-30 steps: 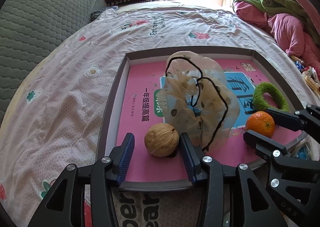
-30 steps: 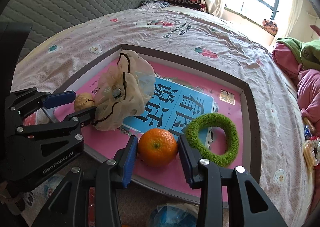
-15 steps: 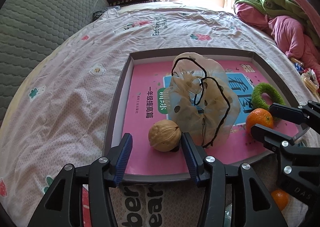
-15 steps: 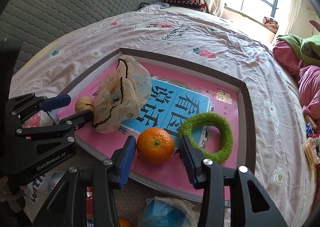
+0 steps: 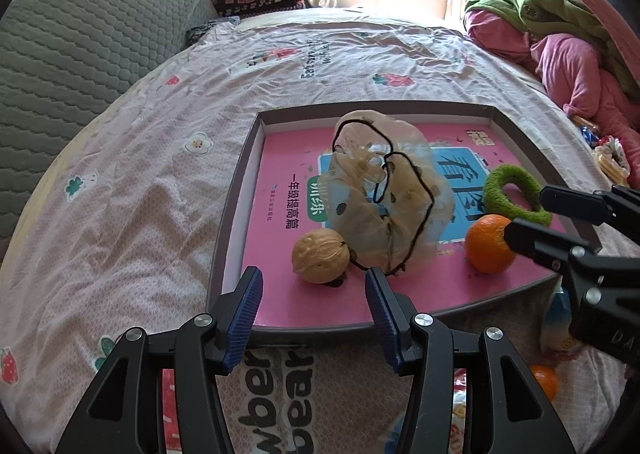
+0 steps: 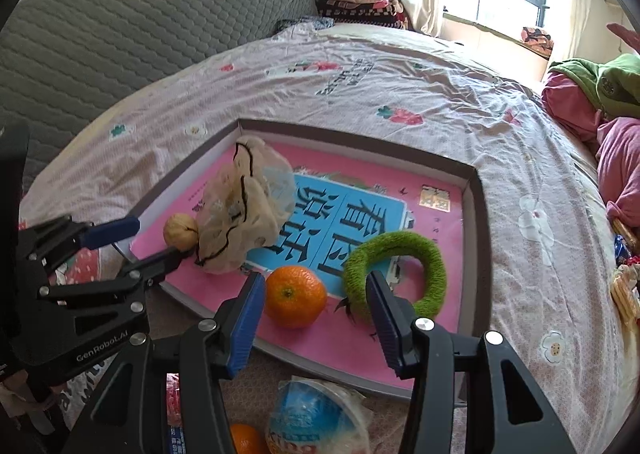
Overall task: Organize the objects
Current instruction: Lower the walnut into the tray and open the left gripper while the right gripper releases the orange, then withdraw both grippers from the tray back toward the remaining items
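Both grippers, left [image 5: 314,298] and right [image 6: 316,304], have been drawn back with fingers spread, leaving walnut [image 5: 320,261] and orange [image 6: 295,296] placed in the tray [image 5: 236,214].

Both grippers sit farther back than a second ago: the left gripper [image 5: 314,304] now clears the walnut [image 5: 320,261], the right gripper [image 6: 316,308] clears the orange [image 6: 295,302].

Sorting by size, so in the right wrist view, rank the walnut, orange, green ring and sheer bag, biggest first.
1. sheer bag
2. green ring, close to the bag, so unsure
3. orange
4. walnut, though it sits farther away
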A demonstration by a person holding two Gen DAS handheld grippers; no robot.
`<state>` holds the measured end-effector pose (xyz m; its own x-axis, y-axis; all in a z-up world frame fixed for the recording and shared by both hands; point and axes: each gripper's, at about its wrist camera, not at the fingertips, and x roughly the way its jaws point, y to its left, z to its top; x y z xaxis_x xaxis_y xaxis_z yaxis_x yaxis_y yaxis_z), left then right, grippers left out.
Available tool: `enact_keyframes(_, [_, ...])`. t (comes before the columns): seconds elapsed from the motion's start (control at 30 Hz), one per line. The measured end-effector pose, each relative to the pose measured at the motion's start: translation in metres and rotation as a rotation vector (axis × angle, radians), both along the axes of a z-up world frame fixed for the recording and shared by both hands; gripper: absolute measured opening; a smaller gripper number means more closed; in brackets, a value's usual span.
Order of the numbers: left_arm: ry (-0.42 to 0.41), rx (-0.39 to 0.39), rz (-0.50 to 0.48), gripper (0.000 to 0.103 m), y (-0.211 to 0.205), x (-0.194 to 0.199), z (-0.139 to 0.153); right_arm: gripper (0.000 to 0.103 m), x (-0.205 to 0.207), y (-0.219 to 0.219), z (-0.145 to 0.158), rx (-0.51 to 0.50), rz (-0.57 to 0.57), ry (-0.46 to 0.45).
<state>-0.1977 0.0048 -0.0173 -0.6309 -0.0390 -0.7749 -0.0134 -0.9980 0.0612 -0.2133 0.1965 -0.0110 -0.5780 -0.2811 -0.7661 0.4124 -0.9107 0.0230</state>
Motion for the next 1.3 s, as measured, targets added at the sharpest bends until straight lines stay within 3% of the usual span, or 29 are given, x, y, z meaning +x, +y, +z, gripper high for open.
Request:
enact_keyframes(0.47, [0.065,0.036,0.006,0.056,0.004,0.025,0.032,0.057,0.006,0.033,0.037,-0.123,-0.045,0.088])
enact_keyframes(0.9, [0.103,0.065,-0.004,0.061,0.014,0.064,0.045,0.066,0.04,0.044,0.062,-0.23,0.009,0.161])
enact_keyframes(1.3, [0.131,0.045,0.004,0.061,0.018,0.091,0.062,0.067,0.068,0.041,0.077,-0.218,0.036,0.237])
